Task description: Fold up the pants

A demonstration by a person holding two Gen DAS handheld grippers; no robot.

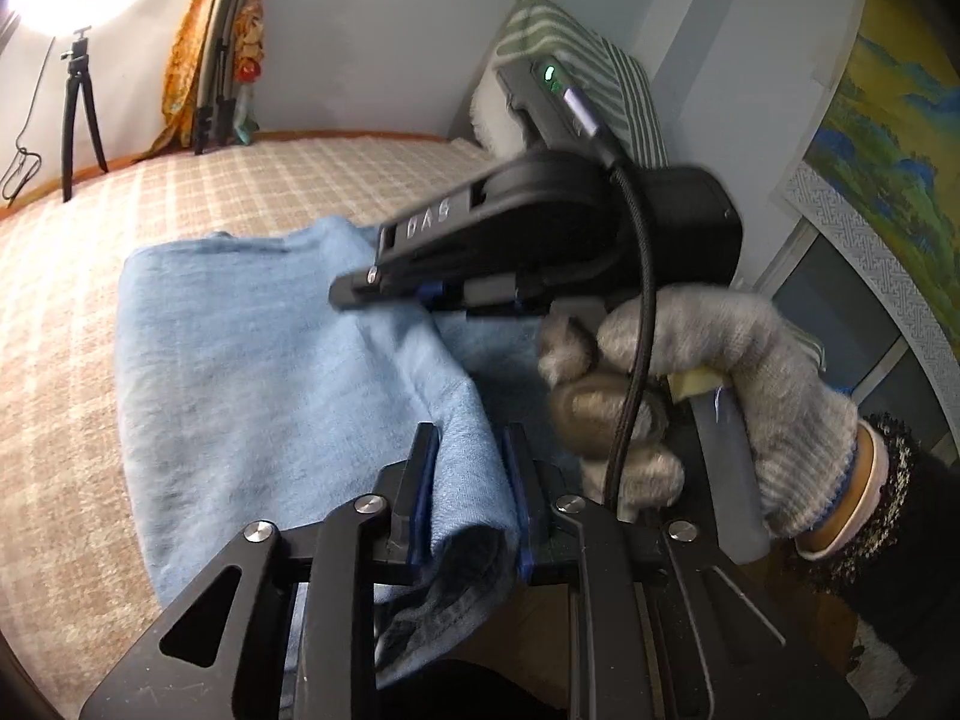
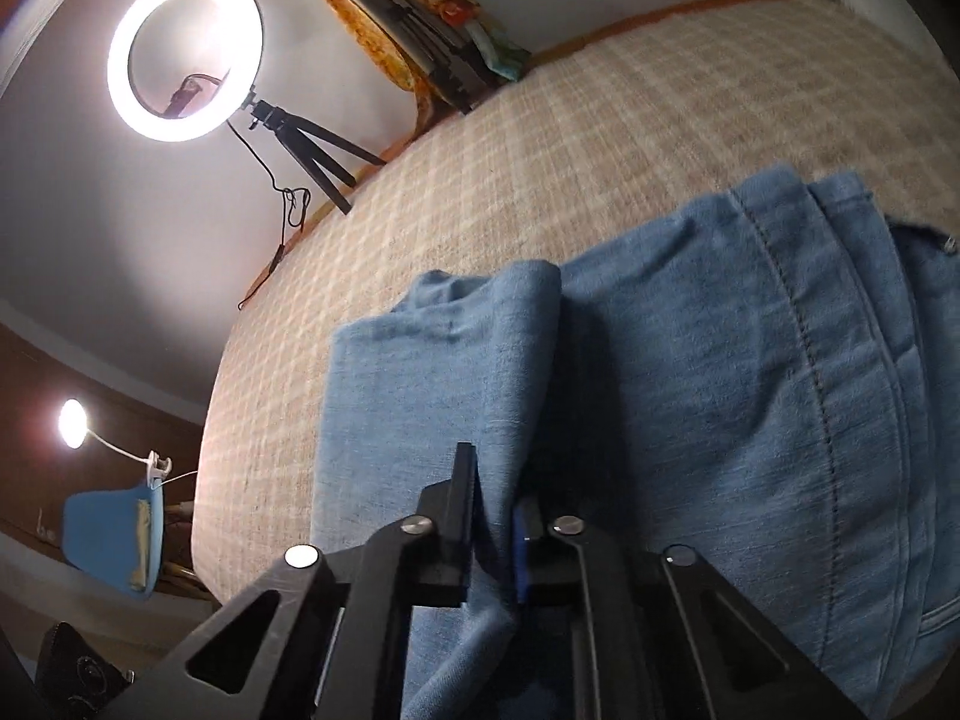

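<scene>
Light blue denim pants [image 1: 252, 354] lie partly folded on a checked beige bed cover [image 1: 240, 180]. My left gripper [image 1: 468, 438] is shut on a thick fold of the pants at their near edge. My right gripper [image 2: 495, 480] is shut on another fold of the pants [image 2: 720, 390], lifting a ridge of cloth. In the left wrist view the right gripper [image 1: 384, 288] reaches in from the right, held by a grey gloved hand [image 1: 690, 384], its tips down on the fabric.
A lit ring light on a tripod [image 2: 186, 54] stands at the bed's far edge. Orange cloth and folded stands [image 1: 222, 54] lean on the wall. A striped pillow [image 1: 588, 66] lies at the head. A blue chair [image 2: 114, 534] and lamp [image 2: 72, 423] stand beside the bed.
</scene>
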